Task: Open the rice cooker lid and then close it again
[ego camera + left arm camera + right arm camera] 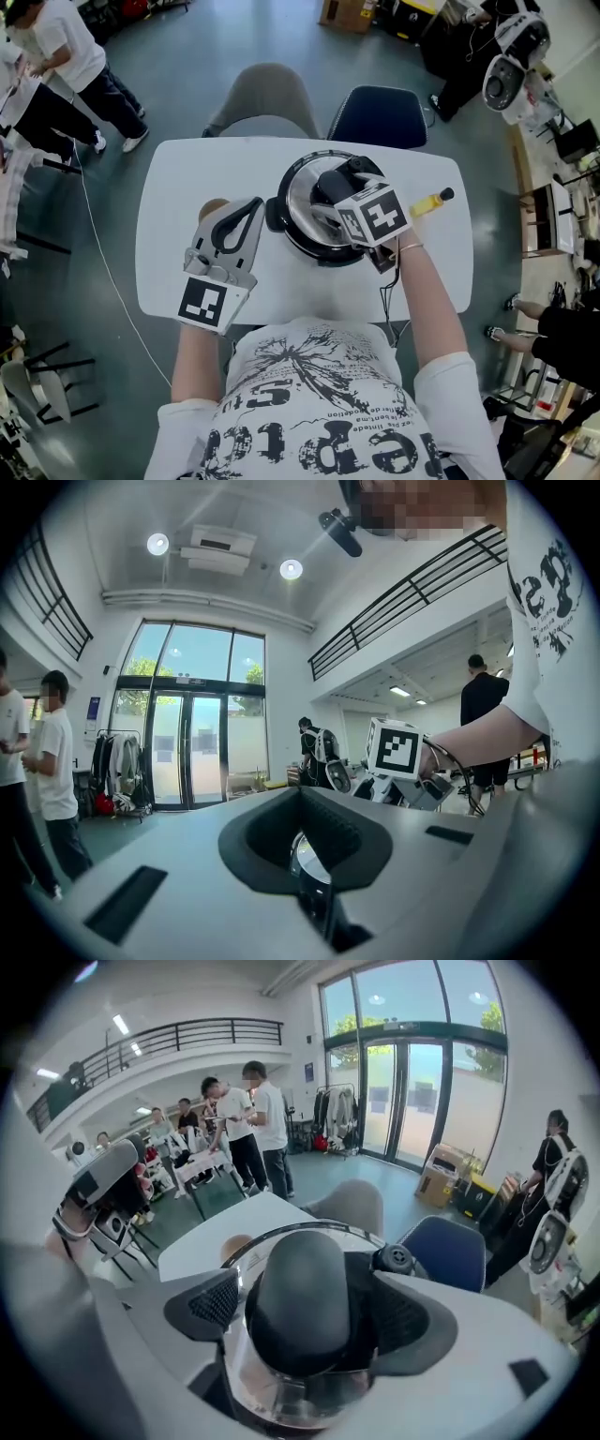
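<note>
White rounded table [169, 272], bare along its left and near edges; grey chair [267, 98] and dark blue chair [380, 117] at the far edge; round steel-and-black rice cooker [305, 251] upright right of centre, clear glass lid [302, 192] flat on it, black domed knob [298, 1288] upward; right hand-held gripper [337, 187] angled down, jaws apart astride the knob; left hand-held gripper [253, 208] level, jaws together, empty, just beside the cooker; small yellow bottle [429, 202] near the right edge.
</note>
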Tool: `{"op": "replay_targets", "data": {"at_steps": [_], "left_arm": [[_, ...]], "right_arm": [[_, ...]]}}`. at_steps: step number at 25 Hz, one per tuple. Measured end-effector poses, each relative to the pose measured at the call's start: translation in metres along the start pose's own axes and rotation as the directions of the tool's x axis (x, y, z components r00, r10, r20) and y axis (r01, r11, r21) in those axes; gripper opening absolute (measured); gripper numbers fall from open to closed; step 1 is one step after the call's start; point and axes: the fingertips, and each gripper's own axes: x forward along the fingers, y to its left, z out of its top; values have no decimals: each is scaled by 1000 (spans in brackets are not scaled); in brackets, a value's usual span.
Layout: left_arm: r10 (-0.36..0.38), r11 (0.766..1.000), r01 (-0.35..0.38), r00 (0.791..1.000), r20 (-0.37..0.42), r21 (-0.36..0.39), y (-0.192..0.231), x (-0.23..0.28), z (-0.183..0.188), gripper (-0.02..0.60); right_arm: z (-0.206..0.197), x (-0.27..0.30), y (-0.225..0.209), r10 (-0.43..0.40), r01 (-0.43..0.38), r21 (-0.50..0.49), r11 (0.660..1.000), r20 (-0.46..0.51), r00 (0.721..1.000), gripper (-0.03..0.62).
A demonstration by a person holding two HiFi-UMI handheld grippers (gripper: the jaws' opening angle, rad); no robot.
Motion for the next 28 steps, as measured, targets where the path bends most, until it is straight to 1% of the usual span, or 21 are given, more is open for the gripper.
{"op": "replay_targets", "data": {"at_steps": [2, 6, 9, 10, 12, 13, 14, 16, 17, 18, 19, 21, 22, 25, 27, 28], "left_arm": [[2, 1000, -2, 1000, 1, -1, -1, -1, 0, 12], [6, 1000, -6, 1000, 9, 1, -7, 2, 7, 12], [7, 1000, -7, 1000, 22, 10, -14, 9, 16, 12], [8, 1000, -8, 1000, 22, 15, -17, 11, 19, 12], [11, 999, -11, 1000, -6, 31, -20, 13, 18, 12], [12, 999, -11, 1000, -25, 40, -22, 13, 18, 12], [13, 999, -12, 1000, -23, 43, -24, 14, 21, 12], [11, 999, -12, 1000, 27, 38, -30, 19, 36, 12], [11, 999, -12, 999, 36, 39, -32, 20, 41, 12], [11, 999, -12, 1000, 24, 46, -34, 22, 42, 12], [14, 998, -14, 1000, -9, 59, -34, 22, 40, 12], [31, 997, -25, 997, -75, 77, -33, 22, 34, 12], [36, 997, -30, 996, -81, 73, -34, 22, 34, 12], [25, 999, -23, 999, -47, 47, -41, 27, 41, 12], [23, 999, -21, 999, -46, 42, -48, 29, 41, 12], [23, 999, -21, 998, -50, 42, -52, 29, 40, 12]], "right_arm": [[2, -3, -1, -8, 9, -7, 1000, 33, 999, 463], [11, -23, -2, -6, 4, 21, 1000, 115, 993, 452], [22, -49, -9, -43, 33, 48, 998, 226, 973, 374], [25, -59, -13, -66, 54, 54, 997, 267, 962, 328], [26, -78, -20, -116, 100, 65, 993, 343, 932, 211], [25, -87, -24, -137, 118, 72, 990, 377, 916, 184], [24, -97, -26, -154, 132, 81, 988, 409, 900, 167], [23, -117, -32, -188, 161, 98, 982, 473, 861, 97], [22, -127, -34, -203, 175, 104, 979, 504, 839, 72], [22, -136, -35, -216, 185, 111, 976, 537, 816, 54], [22, -145, -36, -225, 194, 115, 974, 569, 791, 15], [20, -161, -33, -239, 225, 103, 969, 625, 743, 14], [18, -167, -31, -245, 247, 90, 965, 649, 721, 14], [11, -182, -25, -244, 290, 59, 955, 712, 659, 14], [6, -189, -24, -235, 297, 50, 953, 741, 629, 14], [3, -192, -25, -232, 299, 48, 953, 750, 619, 14]]}}
